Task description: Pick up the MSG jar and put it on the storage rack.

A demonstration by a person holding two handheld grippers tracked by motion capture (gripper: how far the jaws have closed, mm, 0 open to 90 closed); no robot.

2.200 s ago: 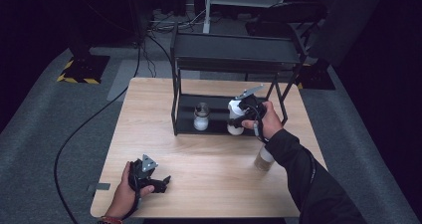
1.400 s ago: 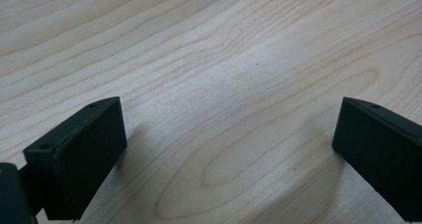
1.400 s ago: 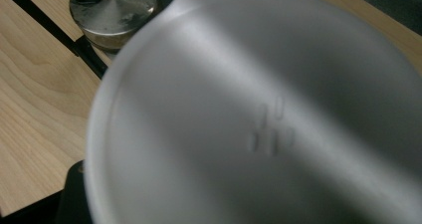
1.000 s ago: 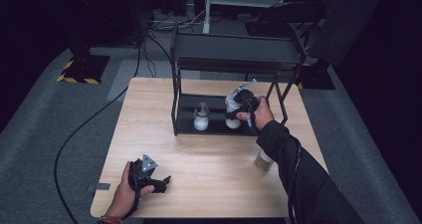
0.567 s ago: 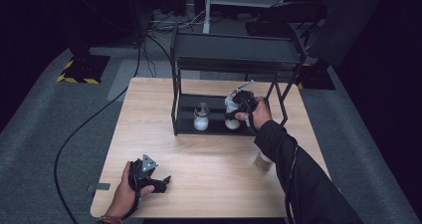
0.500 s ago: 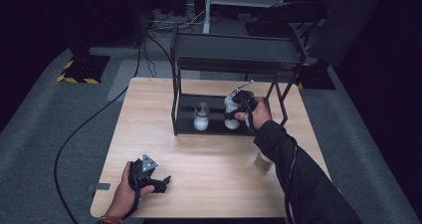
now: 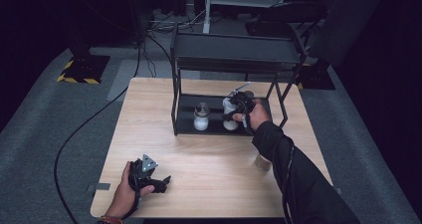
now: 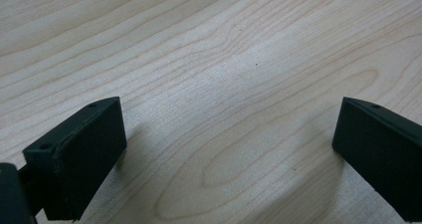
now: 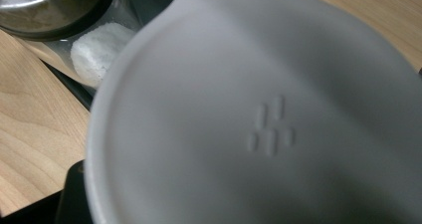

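Observation:
A black two-level rack stands at the back of the wooden table. On its lower shelf a glass jar with a metal lid holds white powder. Just right of it my right gripper is shut on a white container low over that shelf. In the right gripper view the white container looms close, with the glass jar behind it at upper left. My left gripper rests on the table near the front left corner. Its jaws stand open over bare wood.
A second small glass jar stands on the table beside the right forearm, in front of the rack. The rack's upper shelf overhangs the lower one. A black cable runs over the grey floor left of the table.
The right hand has carried the white container a little to the left and deeper under the rack's upper shelf, closer to the glass jar. The left hand has stayed put.

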